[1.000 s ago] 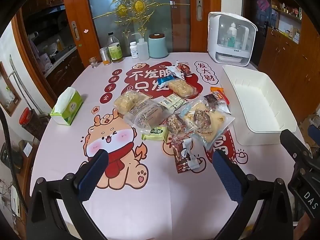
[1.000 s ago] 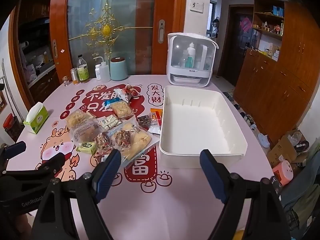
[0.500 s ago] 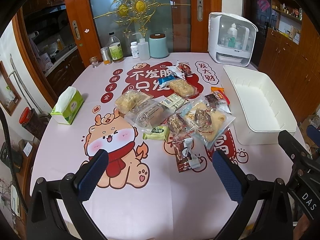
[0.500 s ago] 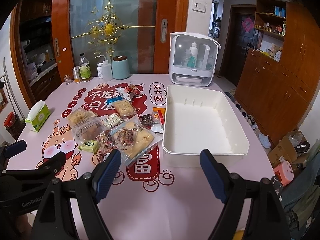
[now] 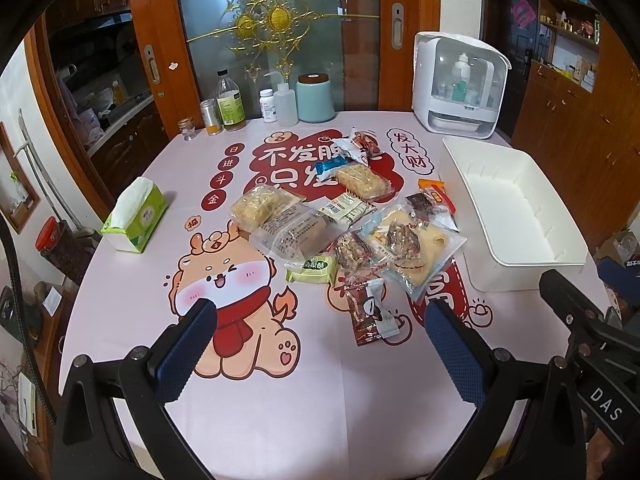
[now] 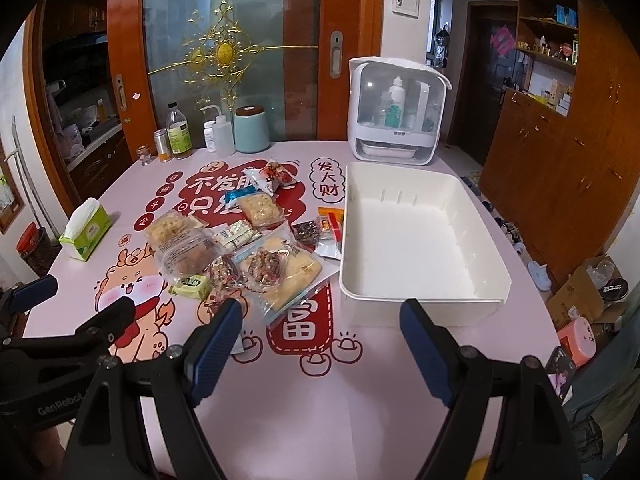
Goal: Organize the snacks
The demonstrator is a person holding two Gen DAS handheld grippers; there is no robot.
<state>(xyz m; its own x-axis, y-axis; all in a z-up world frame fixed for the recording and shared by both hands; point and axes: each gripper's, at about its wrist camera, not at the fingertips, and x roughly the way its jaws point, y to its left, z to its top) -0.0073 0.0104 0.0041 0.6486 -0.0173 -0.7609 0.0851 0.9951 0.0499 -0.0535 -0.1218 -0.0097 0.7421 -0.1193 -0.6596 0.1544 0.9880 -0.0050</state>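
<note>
My left tongs (image 5: 316, 344) stand wide open with nothing between the blue pads, and they hang over the bare tabletop (image 5: 280, 420) in front of the cartoon dog print (image 5: 236, 300). My right tongs (image 6: 320, 344) are also open and empty, and they point at the near wall of the white bin (image 6: 420, 308). Almost nothing has changed in the last second: both tongs have the same opening as before, and no packet has moved. The only difference from the earlier frames is small. In the right view the bin and the snacks sit a little lower in the picture than one second ago, so I think my right tongs tipped up slightly, and in the left view the pile sits nearly in the same place. For the task this means, in my judgement, that the work has not started yet. The snack pile (image 5: 348, 232) lies in the middle of the tabletop, just to the left of the bin, with the brown stick packet (image 5: 364, 312) nearest to my left tongs and the large clear bag of pastries (image 6: 280, 272) nearest to my right tongs. The bin is empty inside. Further out, the tissue box (image 5: 134, 216) stands well apart on the left, and bottles (image 5: 230, 104) stand at the far edge.
</note>
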